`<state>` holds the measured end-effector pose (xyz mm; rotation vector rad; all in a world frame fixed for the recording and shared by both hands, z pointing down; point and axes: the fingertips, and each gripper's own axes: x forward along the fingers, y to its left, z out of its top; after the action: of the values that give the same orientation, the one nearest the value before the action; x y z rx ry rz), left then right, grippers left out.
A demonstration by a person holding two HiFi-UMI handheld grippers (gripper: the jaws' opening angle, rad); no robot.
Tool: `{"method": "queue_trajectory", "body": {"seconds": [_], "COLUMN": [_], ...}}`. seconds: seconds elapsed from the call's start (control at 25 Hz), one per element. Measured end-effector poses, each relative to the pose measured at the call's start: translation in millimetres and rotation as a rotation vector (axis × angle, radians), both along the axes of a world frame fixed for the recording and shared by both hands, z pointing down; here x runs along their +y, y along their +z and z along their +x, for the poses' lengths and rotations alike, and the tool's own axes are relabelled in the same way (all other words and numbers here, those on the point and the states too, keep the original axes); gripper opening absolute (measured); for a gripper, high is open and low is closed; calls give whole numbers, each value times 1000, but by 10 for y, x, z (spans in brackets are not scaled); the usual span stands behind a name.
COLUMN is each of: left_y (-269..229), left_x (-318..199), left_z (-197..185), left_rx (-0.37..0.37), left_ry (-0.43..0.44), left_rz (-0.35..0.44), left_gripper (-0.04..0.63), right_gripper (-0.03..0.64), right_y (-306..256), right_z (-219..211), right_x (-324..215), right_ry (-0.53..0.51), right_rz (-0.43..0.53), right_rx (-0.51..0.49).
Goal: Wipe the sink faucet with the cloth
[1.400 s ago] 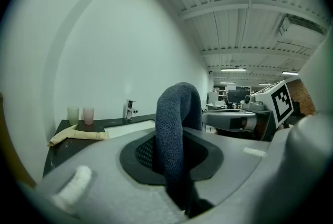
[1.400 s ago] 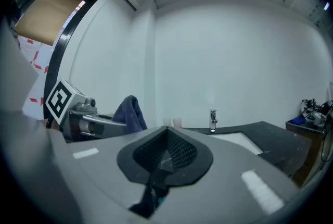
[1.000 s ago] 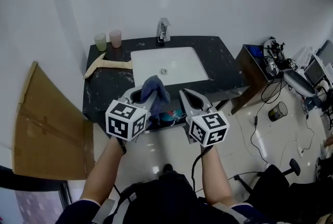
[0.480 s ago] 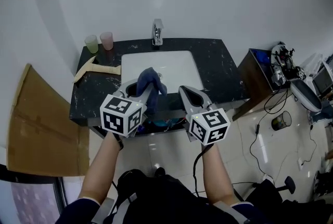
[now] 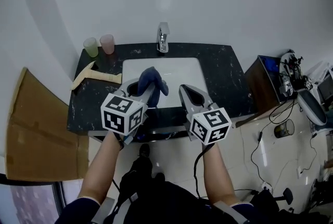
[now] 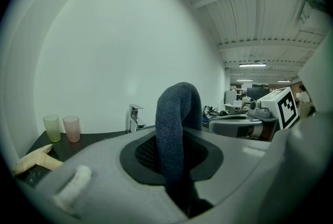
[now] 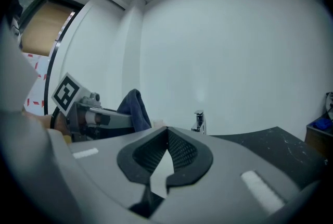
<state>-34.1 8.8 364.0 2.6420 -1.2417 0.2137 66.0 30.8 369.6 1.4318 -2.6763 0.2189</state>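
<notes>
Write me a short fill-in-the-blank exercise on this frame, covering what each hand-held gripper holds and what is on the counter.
1. The left hand-held gripper is shut on a blue ____.
2. The right hand-held gripper has its jaws together and holds ____.
3. The faucet stands at the back edge of the white ____.
4. The green cup stands beside a ____ one.

Missing words: cloth; nothing; sink; pink.
</notes>
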Motion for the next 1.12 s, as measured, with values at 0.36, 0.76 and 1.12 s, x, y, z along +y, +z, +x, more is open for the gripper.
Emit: {"method": "queue_trajectory", "body": {"seconds": [0.36, 0.76, 1.12], "left_y": [231, 594, 722], "left_x": [-871, -1518, -1941], "left_z": [-115, -73, -114], "left_rx": [17, 25, 15], "left_ry": [72, 162, 110], "left_rz": [-43, -122, -149], "left_gripper": [55, 55, 55], "right_gripper": [6, 6, 6], "right_y": [158, 368, 521], "right_z": [-204, -210, -187], "right_x": [-827, -1337, -1664], "right_ry": [57, 142, 116], "right_rz": [-47, -118, -156], "right_rx": [33, 90, 93]}}
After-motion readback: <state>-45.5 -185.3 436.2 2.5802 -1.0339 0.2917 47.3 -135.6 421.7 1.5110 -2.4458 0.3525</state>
